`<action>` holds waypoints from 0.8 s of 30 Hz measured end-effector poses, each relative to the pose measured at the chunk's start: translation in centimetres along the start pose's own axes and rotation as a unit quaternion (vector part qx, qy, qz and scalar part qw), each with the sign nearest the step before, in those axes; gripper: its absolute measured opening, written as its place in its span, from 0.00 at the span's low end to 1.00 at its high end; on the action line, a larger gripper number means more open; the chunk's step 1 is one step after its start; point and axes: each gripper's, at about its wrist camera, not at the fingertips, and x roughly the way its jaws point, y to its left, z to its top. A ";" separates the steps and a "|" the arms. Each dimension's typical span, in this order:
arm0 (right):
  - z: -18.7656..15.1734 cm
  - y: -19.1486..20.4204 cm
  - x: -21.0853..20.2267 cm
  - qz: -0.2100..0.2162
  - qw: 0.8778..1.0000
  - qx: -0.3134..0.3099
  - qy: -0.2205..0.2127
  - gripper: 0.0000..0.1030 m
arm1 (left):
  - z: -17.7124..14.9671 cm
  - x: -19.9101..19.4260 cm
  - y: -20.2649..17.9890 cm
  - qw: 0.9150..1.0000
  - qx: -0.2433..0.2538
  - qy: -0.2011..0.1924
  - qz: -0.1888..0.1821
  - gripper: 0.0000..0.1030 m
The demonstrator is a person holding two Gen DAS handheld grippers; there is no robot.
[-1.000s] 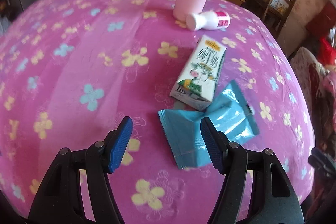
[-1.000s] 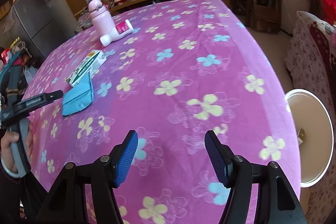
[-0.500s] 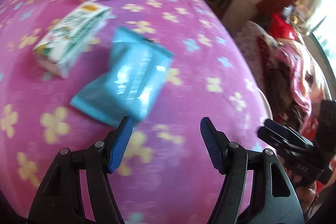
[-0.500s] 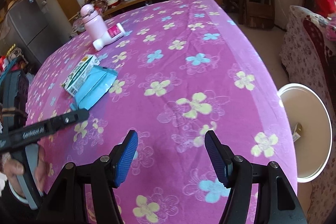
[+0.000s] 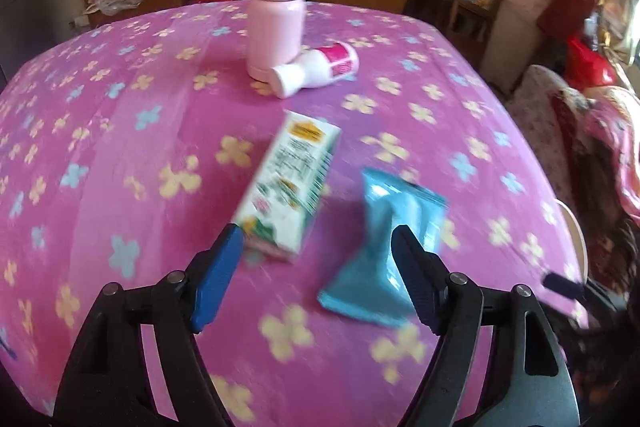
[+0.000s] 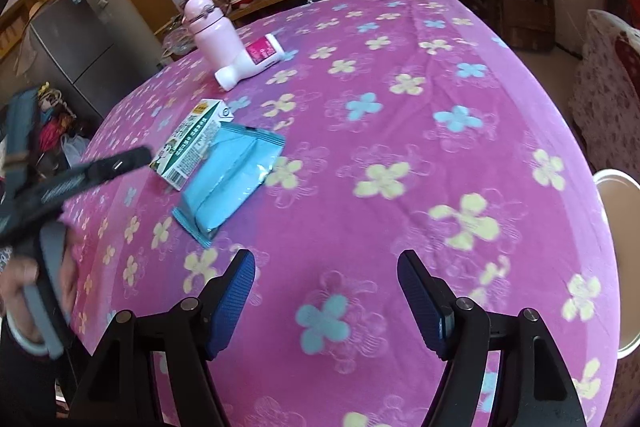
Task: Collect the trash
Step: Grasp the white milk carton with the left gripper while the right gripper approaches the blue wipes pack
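Left gripper: your left gripper (image 5: 316, 267) hangs spread wide and holding nothing, low over the cloth at the near end of the trash cluster; its left pad sits just at the near corner of the milk carton (image 5: 290, 185), though the blur here leaves it unclear whether it touches.

Right gripper: your right gripper (image 6: 326, 301) is likewise spread and empty, over bare tablecloth (image 6: 440, 115), well apart from the trash; I judge it is held back so that the left can work first.

Milk carton: it lies on its side, long axis running away from you, so its narrow width fits between the spread pads; a good first pick.

Blue wrapper: the blue wrapper (image 5: 388, 247) lies flat and crumpled just beside the carton on the right; in the right wrist view (image 6: 230, 179) one edge seems to rest against the carton. Being thin and limp, it will likely need a pinch at a raised fold.

Small bottle: the small white bottle (image 5: 316, 71) with the pink label lies tipped over, its neck end against the base of the pink flask (image 5: 276, 27), farther back.

Pink flask: upright, lid shut, contents hidden; probably not trash.

Bin: a round white-rimmed bin (image 6: 618, 267) stands beside the table on your right, below its edge; little of its inside shows here, so I cannot tell what it holds.

Progress: all three trash pieces lie on the table; collecting looks barely begun.
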 end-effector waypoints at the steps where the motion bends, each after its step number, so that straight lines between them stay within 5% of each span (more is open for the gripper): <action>1: 0.1 0.1 0.2 0.000 1.000 -0.001 0.002 0.69 | 0.5 0.9 0.2 1.000 0.002 0.006 0.001 0.74; 9: 1.2 1.4 2.4 0.005 1.000 -0.003 0.016 0.69 | 3.1 6.9 0.8 0.997 0.004 0.054 0.049 0.73; 11: 1.8 2.0 3.0 0.012 1.000 0.000 0.016 0.69 | 2.8 7.3 1.3 0.995 -0.004 0.070 0.064 0.59; 24: 6.0 9.1 10.6 0.001 1.000 -0.003 0.030 0.80 | -3.6 0.2 7.3 0.993 -0.076 0.044 0.073 0.53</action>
